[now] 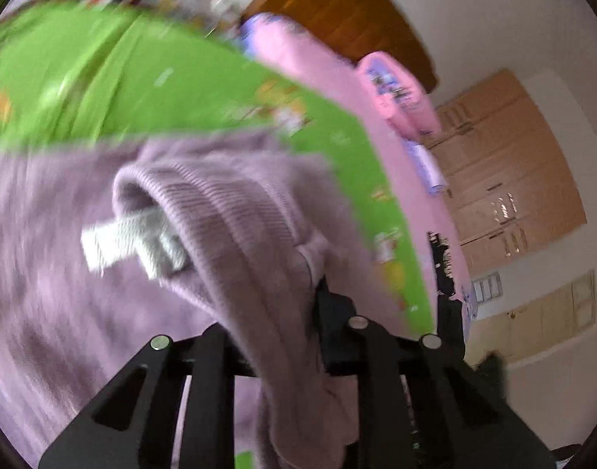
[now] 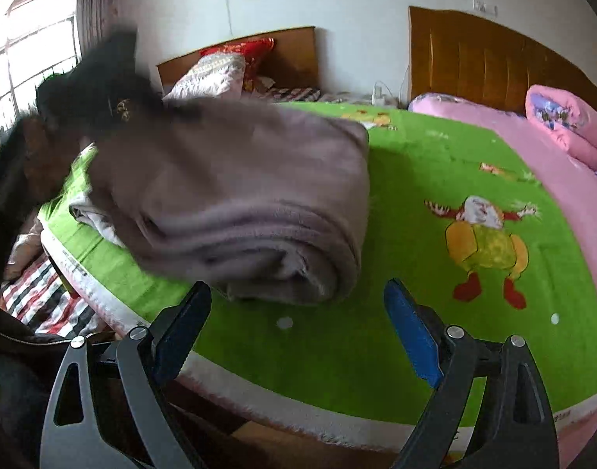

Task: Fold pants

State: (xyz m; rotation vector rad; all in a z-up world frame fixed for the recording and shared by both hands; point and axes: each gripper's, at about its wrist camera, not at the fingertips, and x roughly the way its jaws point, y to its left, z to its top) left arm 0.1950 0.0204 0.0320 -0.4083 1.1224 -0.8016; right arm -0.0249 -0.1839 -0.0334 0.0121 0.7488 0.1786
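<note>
The pants [image 2: 240,195] are mauve fleece, folded into a thick bundle on the green cartoon blanket [image 2: 435,179]. My left gripper [image 1: 286,328] is shut on the pants [image 1: 228,211], pinching a ribbed fold with a white label [image 1: 130,238]; its fingertips are hidden by the cloth and the view is blurred. In the right wrist view the left gripper shows as a dark blur [image 2: 99,82] at the bundle's far left. My right gripper [image 2: 298,293] is open and empty, its blue pads [image 2: 412,328] just in front of the bundle's near edge.
A rolled pink quilt [image 2: 564,121] lies at the blanket's far right by a wooden headboard [image 2: 490,58]. A second bed with pillows [image 2: 216,70] stands behind. A striped sheet [image 2: 44,297] lies lower left. Wooden wardrobes [image 1: 509,172] line the wall.
</note>
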